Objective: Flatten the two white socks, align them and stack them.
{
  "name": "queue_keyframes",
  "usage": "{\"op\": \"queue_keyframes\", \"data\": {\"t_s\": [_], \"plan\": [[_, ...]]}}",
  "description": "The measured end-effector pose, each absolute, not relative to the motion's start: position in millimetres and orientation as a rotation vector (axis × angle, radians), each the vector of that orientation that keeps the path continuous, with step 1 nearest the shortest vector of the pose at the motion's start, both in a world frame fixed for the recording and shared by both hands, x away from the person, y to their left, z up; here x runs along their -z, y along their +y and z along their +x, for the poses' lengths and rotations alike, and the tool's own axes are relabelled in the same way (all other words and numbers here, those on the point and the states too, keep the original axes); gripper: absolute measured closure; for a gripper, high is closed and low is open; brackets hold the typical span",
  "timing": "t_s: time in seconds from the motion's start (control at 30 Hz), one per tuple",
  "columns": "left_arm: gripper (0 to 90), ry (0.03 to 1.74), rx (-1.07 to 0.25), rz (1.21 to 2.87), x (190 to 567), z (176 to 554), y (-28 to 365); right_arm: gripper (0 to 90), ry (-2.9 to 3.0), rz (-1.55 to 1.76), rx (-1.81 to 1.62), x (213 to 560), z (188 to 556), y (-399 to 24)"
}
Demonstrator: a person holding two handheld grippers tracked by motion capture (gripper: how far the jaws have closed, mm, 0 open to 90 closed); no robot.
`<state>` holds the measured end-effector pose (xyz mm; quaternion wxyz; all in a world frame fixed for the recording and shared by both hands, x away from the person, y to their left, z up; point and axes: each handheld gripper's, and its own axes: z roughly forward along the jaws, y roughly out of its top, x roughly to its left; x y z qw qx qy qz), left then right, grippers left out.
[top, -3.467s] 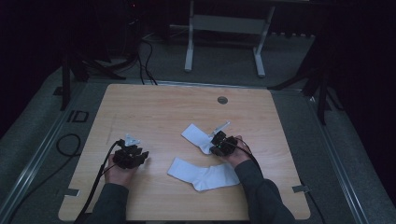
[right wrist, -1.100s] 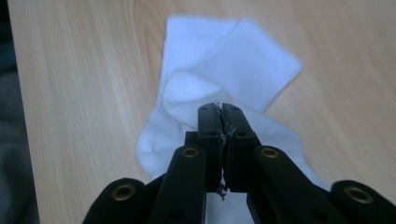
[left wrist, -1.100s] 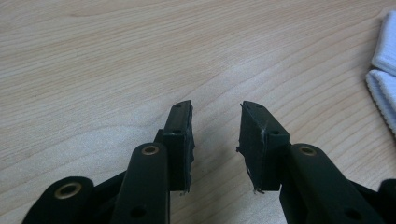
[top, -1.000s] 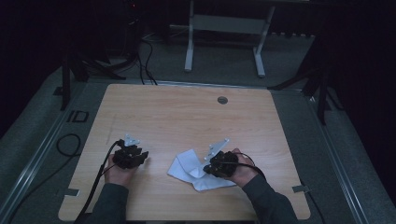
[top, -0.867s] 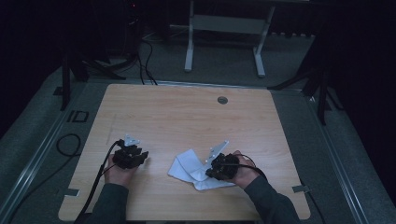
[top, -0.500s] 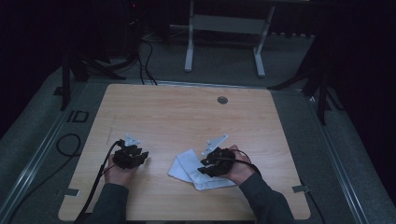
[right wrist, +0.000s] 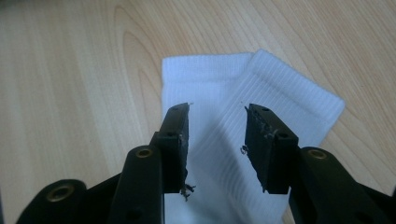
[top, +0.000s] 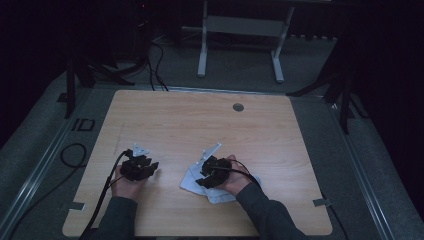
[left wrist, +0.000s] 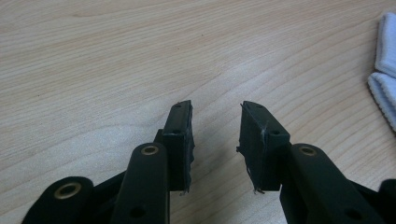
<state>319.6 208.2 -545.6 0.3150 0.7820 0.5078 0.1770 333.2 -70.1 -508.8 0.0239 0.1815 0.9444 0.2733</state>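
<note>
Socks (right wrist: 243,121), white and ribbed, lie on the desk (top: 200,120) directly beneath and ahead of the right hand-held gripper (right wrist: 215,140). In the right gripper view two cuffs lie side by side and overlapping, one turned a little against the other, their top edges just beyond the jaw tips. The jaws stand apart over the fabric with a clear gap between them; they have just been opening, and the pads grip nothing, so the cloth lies loose under them. In the high view the socks (top: 192,179) show as a pale bunched heap poking out to the left of and below the right hand-held gripper (top: 210,175), whose hand (top: 232,177) covers the rest of the heap. Well apart to the left of it, the left hand-held gripper (top: 142,167) rests low over bare wood near the front of the desk, held in the other hand (top: 127,182). In the left gripper view the left hand-held gripper (left wrist: 215,135) has its jaws parted with nothing between them, and the edge of the socks (left wrist: 385,65) shows far off to its right. A small round grommet (top: 238,107) sits in the desk well beyond both, near the far edge.
</note>
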Motion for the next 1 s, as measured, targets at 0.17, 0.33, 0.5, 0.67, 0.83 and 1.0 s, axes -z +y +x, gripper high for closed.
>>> {"op": "queue_keyframes", "data": {"t_s": [0.17,0.33,0.5,0.67,0.83,1.0], "plan": [[64.5,1.338,-0.467,2.06,546,320,208,55.6,2.91,0.598,-0.828,514,336,-63],[64.5,1.337,-0.466,2.062,546,319,209,50.4,2.885,0.637,-0.794,522,339,-56],[64.5,1.338,-0.47,2.06,545,319,209,47.1,2.876,0.674,-0.757,529,341,-52],[64.5,1.338,-0.472,2.062,545,319,208,52.4,2.862,0.685,-0.719,534,342,-51],[64.5,1.338,-0.472,2.063,545,319,208,67.6,2.841,0.691,-0.707,534,343,-52],[64.5,1.338,-0.474,2.062,546,319,208,86.3,2.83,0.693,-0.732,529,345,-57]]}}
